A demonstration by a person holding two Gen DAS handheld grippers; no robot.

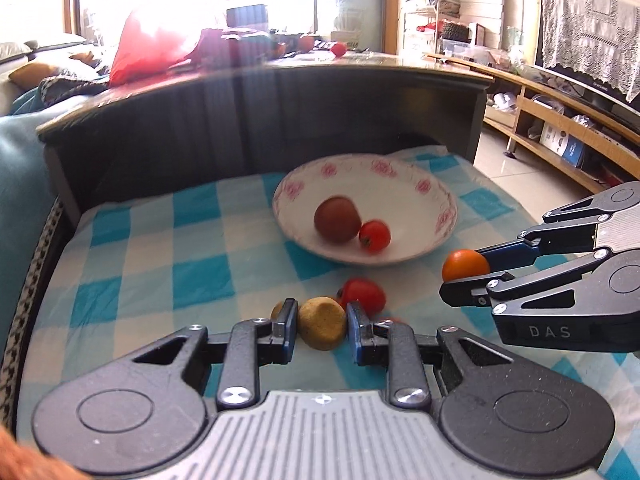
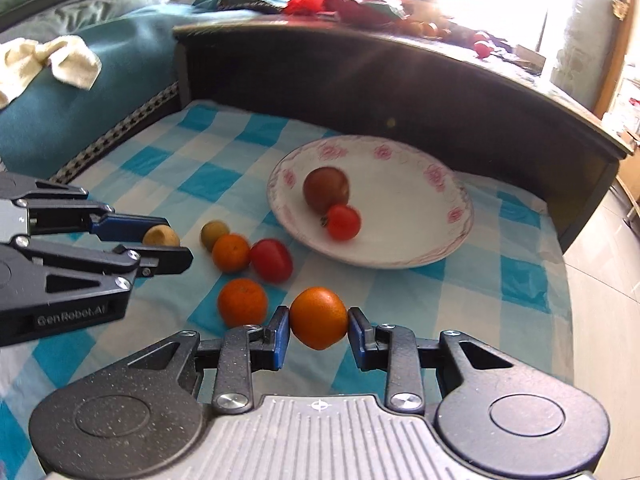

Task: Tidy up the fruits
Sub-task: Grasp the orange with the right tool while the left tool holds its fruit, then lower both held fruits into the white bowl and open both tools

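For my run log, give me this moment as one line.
left gripper: shut on tan round fruit | right gripper: shut on small orange | white floral bowl: dark red-brown fruit, small red tomato

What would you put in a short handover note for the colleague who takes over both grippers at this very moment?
Left gripper: shut on a tan-yellow fruit, low over the checked cloth.
Right gripper: shut on an orange, held short of the bowl.
Done: a dark reddish-brown fruit and a small tomato lie in the floral bowl.
Left on the cloth: two oranges, a red tomato and a small tan fruit, clustered left of the bowl.
Next, probably: drop both held fruits in the bowl, then fetch the rest.
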